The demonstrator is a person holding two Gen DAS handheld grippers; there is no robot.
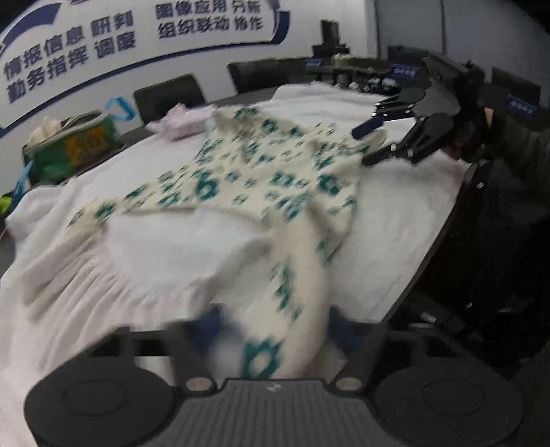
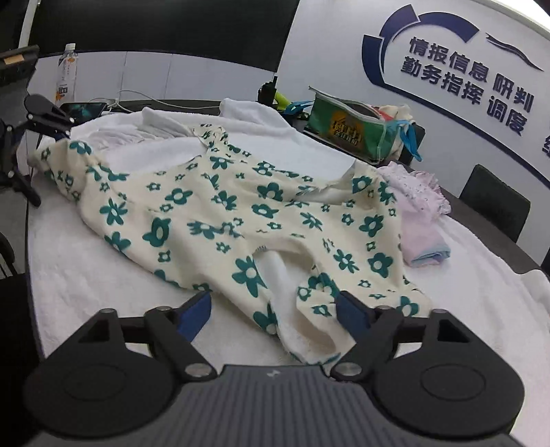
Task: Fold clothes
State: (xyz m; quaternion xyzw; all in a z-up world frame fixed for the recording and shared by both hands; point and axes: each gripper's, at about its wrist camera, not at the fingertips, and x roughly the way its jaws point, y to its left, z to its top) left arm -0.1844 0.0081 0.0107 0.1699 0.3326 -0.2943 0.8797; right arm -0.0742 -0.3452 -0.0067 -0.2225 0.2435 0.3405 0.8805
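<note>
From my right camera, a pale wall (image 2: pixel 343 62) with a blue arrow emblem and blue Chinese lettering (image 2: pixel 471 82) fills one to three o'clock. A dark panel (image 2: pixel 165 24) spans twelve o'clock. A dark chair (image 2: pixel 495 203) sits at three o'clock beside the dark table edge (image 2: pixel 460 213). On my left camera, two dark chair backs (image 1: pixel 168 96) stand at eleven o'clock under the same lettering.

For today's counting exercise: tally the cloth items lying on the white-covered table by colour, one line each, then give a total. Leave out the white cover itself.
Cream with green flowers: 1, the floral garment
Pink: 1, the folded pink garment
Total: 2
</note>
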